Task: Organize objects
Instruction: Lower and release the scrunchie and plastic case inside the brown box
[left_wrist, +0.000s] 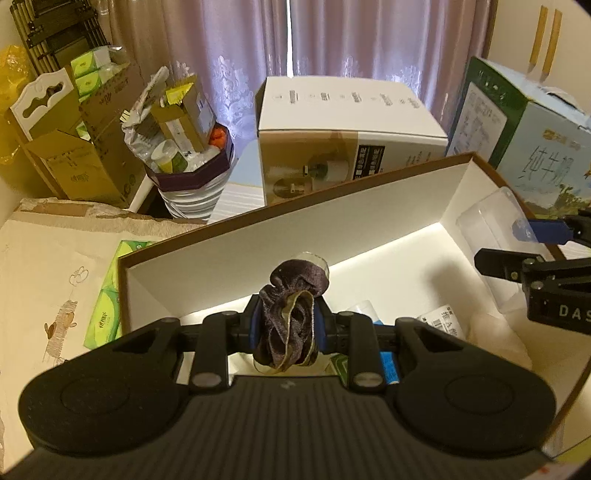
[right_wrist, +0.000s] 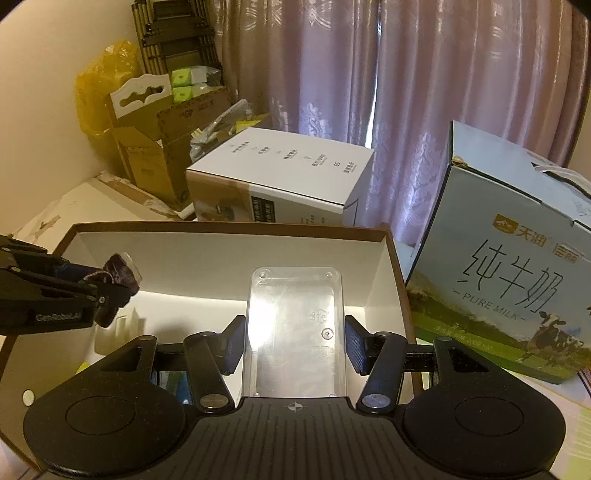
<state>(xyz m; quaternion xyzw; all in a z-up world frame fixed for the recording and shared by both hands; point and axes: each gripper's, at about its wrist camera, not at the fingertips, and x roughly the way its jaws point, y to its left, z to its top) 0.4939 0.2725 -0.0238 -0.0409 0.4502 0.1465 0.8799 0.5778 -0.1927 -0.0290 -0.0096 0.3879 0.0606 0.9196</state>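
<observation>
Both grippers hang over the open brown-edged cardboard box with white inner walls (right_wrist: 229, 254), each carrying something for it. The left gripper (left_wrist: 286, 328) is clamped tight on a crumpled dark purple fabric scrunchie with a thin gold trim (left_wrist: 291, 306), which bulges above and below the blue pads, so the hold is on soft folds rather than anything solid. The right gripper (right_wrist: 295, 343) pinches a clear, rectangular, rigid plastic case (right_wrist: 295, 325) across its width, its far end pointing into the box; in the left wrist view the same case (left_wrist: 487, 229) floats near the box's right corner. A few items already lie on the box floor: a printed white paper packet (left_wrist: 441, 319), a blue-and-white piece (left_wrist: 389, 365) and something green beside it, too hidden to name. The main risk, as I judge it, is crowding: the two tools are close together above one container, and lowering both at once could knock fingers against each other or against the near wall. The smooth case could slip or swivel between the pads if it bumps the rim, since only its edges are caught. Once released, the scrunchie may cling to a rubber pad instead of dropping, or land on the packet. Outside, the pale blue milk carton with a meadow print (right_wrist: 509, 280) stands just beside the box's right wall, leaving little room to swing that way.
</observation>
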